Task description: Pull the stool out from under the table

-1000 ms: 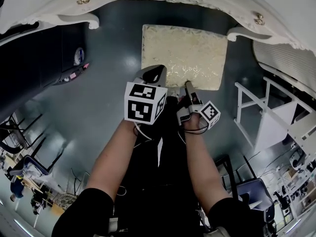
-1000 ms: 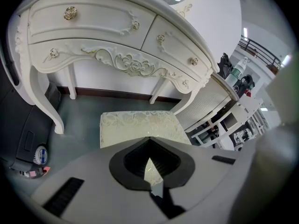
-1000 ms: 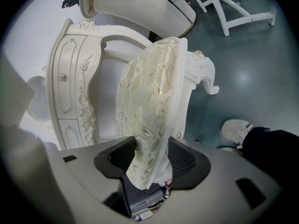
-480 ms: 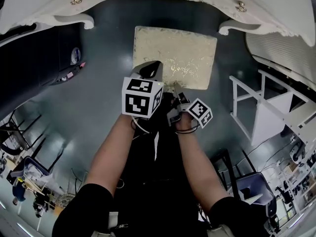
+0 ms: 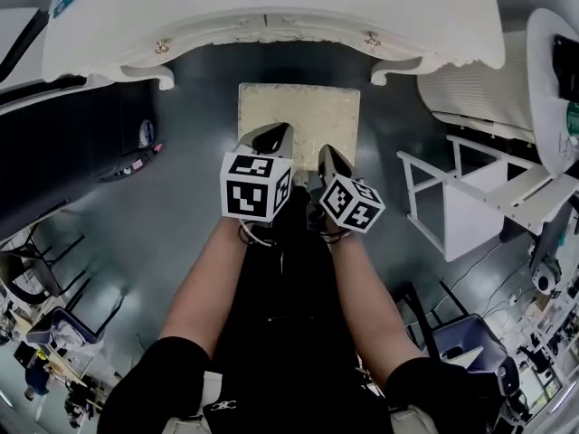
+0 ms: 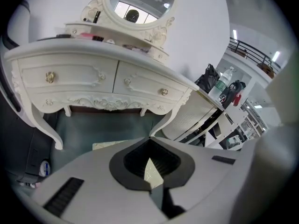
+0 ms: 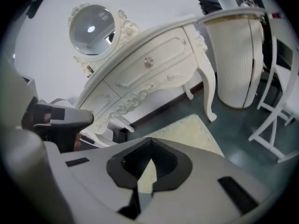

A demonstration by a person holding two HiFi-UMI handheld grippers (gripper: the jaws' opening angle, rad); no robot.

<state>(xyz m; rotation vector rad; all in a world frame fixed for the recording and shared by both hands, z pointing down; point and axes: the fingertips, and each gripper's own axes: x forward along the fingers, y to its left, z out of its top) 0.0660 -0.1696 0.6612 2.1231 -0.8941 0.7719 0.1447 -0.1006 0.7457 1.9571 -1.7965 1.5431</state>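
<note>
Left gripper (image 5: 274,134) and right gripper (image 5: 327,155) both have jaws drawn together, nothing clamped between them; both tips sit over the near edge of the cream cushioned stool (image 5: 298,111); the stool stands on the dark floor (image 5: 190,170), its far edge just beside the white dressing table (image 5: 271,12), between the front legs.

The right claw (image 7: 148,171) shows its jaws closing tip to tip, with a cream sliver visible through the notch behind them. Just ahead lies the pale stool (image 7: 191,129), its cushion patterned. Beyond it stands the carved white surface (image 7: 159,64), an oval mirror (image 7: 91,27) on top. Ahead to the right is perhaps a ribbed bin (image 7: 233,55).
</note>
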